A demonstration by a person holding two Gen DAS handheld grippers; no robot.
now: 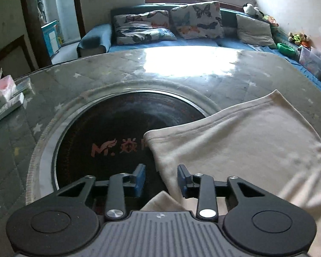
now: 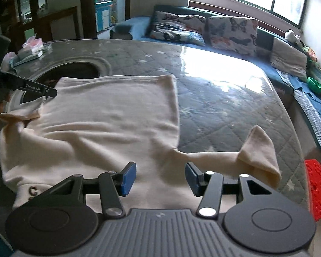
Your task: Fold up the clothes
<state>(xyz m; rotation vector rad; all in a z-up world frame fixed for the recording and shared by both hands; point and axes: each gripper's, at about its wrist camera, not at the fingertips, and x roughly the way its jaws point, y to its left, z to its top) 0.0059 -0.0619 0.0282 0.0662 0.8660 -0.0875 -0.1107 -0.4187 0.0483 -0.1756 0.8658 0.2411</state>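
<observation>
A cream sweatshirt (image 2: 109, 117) lies spread on the round table (image 2: 224, 107). Its right sleeve (image 2: 256, 154) trails off to the right with the cuff folded back. The left sleeve (image 2: 21, 113) is bunched at the left, under a dark finger (image 2: 38, 88) of my left gripper. My left gripper (image 1: 161, 181) hovers over the garment's left edge (image 1: 154, 156); its blue pads stand apart, and a cream sleeve tip (image 1: 160, 201) shows low between the finger arms. My right gripper (image 2: 160, 178) is open above the cloth, near where the right sleeve joins the body.
A dark round hob (image 1: 117, 132) with a printed logo sits sunk in the table's middle, partly under the sweatshirt. Small boxes (image 1: 4, 94) lie at the table's left edge. Behind is a blue sofa (image 1: 182, 42) with butterfly cushions. A red stool (image 2: 316, 184) stands at the right.
</observation>
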